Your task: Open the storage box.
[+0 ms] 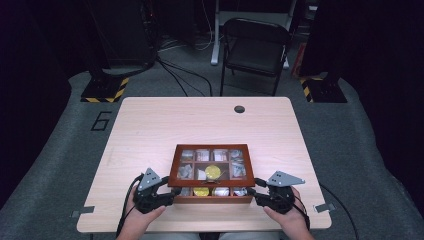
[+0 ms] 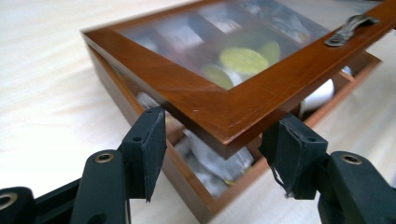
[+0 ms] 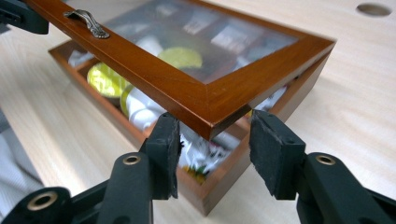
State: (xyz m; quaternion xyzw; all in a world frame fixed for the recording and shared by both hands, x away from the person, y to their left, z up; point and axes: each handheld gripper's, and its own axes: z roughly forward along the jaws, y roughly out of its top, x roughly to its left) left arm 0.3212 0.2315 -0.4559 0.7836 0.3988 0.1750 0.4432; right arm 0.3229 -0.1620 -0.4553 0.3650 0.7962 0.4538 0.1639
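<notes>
I see the wooden box (image 1: 211, 172) at the table's (image 1: 150, 130) near edge, its glass lid (image 2: 224, 79) raised slightly at the front. My left gripper (image 2: 219, 154) and right gripper (image 3: 212, 156) each straddle a near lid corner, jaws apart, not pinching. My worry: with 2 such loose holds, the lid could slip off the pads and slam down.

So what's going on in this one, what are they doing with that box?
A person works a wooden box with a glass-paned lid on the table. The left tool and the right tool each straddle a front corner of the lid. The lid sits tilted, its front edge raised off the box, so packets and yellow discs show in the gap. Whether the pads press on the lid is unclear.
</notes>
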